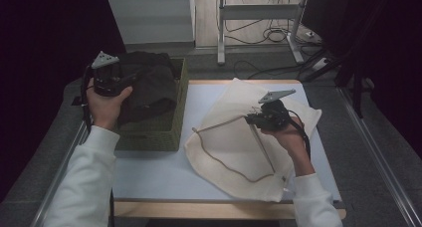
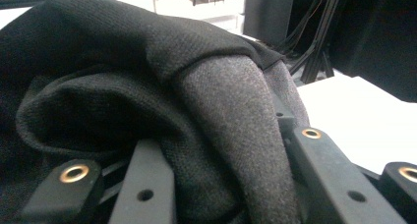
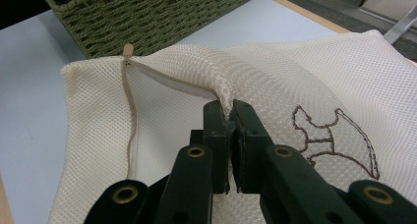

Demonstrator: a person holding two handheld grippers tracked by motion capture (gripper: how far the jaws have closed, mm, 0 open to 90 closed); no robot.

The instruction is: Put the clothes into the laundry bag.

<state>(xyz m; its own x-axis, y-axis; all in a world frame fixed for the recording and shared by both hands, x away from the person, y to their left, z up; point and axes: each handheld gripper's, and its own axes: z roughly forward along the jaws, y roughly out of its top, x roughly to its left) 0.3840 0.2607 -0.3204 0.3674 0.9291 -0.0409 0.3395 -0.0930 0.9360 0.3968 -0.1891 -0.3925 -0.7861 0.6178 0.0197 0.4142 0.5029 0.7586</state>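
Jaws of the right gripper (image 3: 230,121) stand almost together, pinching a raised fold of the cream mesh laundry bag (image 3: 275,81) between their pads, so the upper layer of mesh peaks up at the grip. The left gripper (image 2: 221,184) has its jaws partway closed around a thick bunch of the dark garment (image 2: 147,86), with the cloth wedged between them and spilling over both.

The right gripper view brings out details of the bag: a zipper (image 3: 131,111) running down its left edge with a small pull at the top, an open mouth beside it, and a brown stitched emblem (image 3: 334,140) to the right of the jaws. The left gripper view gives the garment's coarse knitted weave and heavy folds.

From the high view the layout is plain. The bag (image 1: 239,137) lies flat on the right half of the pale table (image 1: 154,172), with the right gripper (image 1: 254,118) over its middle. The garment (image 1: 149,85) is heaped in the green woven basket (image 1: 149,137) at the left of the table, hanging over its rim, and the left gripper (image 1: 127,80) meets it at the far left corner.
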